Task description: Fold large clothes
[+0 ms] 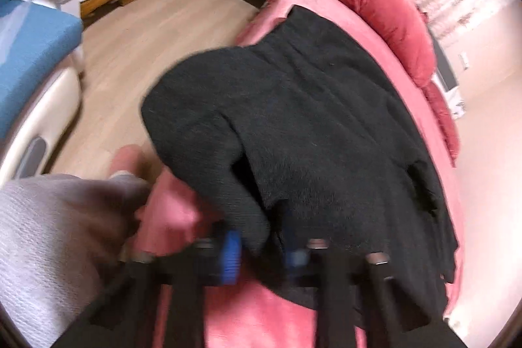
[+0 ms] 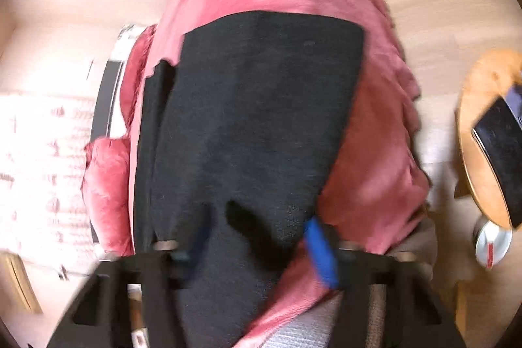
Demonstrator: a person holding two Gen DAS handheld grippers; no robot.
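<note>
Left wrist view: the black knit garment point(image 1: 313, 126) lies spread on a pink bedspread point(image 1: 182, 217) covering a bed, its surface fuzzy and matte. A rounded sleeve-like fold bulges toward the wooden floor point(image 1: 137, 54), and a flap edge overlaps the near hem. The left tool point(image 1: 264, 253) has its blue-padded fingers point(image 1: 232, 256) on either side of a bunched black fold at the near edge, grasping it. Pink pillows point(image 1: 391, 12) sit at the far side.

Right wrist view: the garment point(image 2: 254, 119) appears as a long, flat panel with a straight far edge, with a second layer showing along its left side. The right tool point(image 2: 257, 247) stands spread wide with fabric between its fingers point(image 2: 321, 253); whether it grips cannot be told. A round wooden tabletop point(image 2: 479, 132) stands at right.
</note>
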